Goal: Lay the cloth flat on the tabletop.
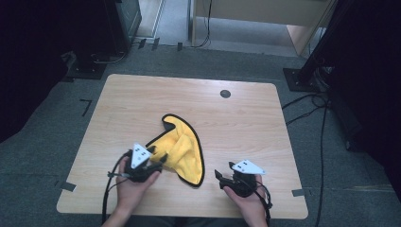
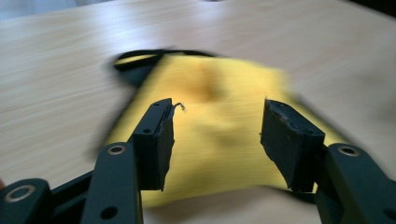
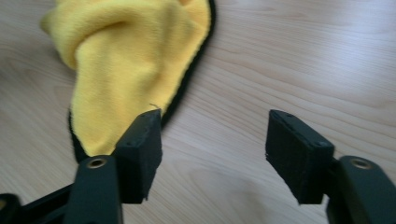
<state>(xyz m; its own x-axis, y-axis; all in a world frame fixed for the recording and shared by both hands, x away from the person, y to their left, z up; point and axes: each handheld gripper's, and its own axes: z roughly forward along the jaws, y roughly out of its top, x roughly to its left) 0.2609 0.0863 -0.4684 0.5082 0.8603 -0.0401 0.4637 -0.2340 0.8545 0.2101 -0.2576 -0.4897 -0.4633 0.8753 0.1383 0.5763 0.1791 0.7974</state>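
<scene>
Pale wood worktop (image 1: 246,127) on grey carpet carries the scene. Left gripper (image 1: 158,160), jaws apart and gripping nothing, sits at the near-left edge of the yellow cloth (image 1: 182,149). Right gripper (image 1: 218,176), also parted and empty, hovers just right of the cloth's near tip. The black-edged cloth lies crumpled mid-worktop, long axis running from far-left to near-right; no writing is legible on it
</scene>
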